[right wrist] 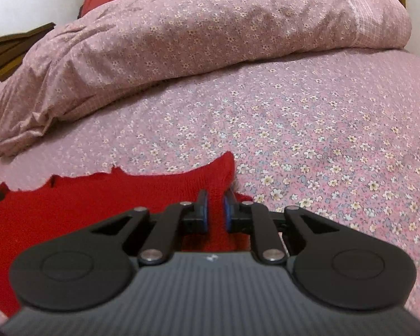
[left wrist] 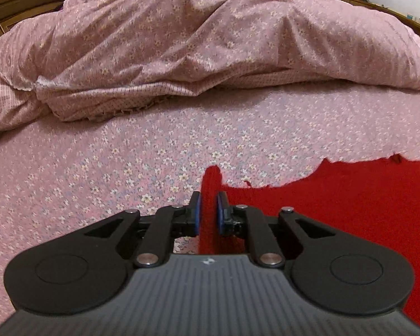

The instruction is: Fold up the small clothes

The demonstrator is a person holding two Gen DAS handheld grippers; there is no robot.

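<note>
A red knitted garment [left wrist: 336,204] lies on the pink flowered bed sheet [left wrist: 126,173]. My left gripper [left wrist: 209,198] is shut on its left corner; a fold of red knit stands up between the blue pads. In the right wrist view the same red garment [right wrist: 98,196] spreads to the left. My right gripper [right wrist: 215,198] is shut on its right corner, with red knit pinched between the pads. The garment's near part is hidden under both grippers.
A crumpled pink flowered duvet [left wrist: 196,42] is heaped across the far half of the bed, also in the right wrist view [right wrist: 210,28]. Dark wooden furniture [left wrist: 19,0] stands behind it. Bare sheet [right wrist: 336,154] stretches right of the garment.
</note>
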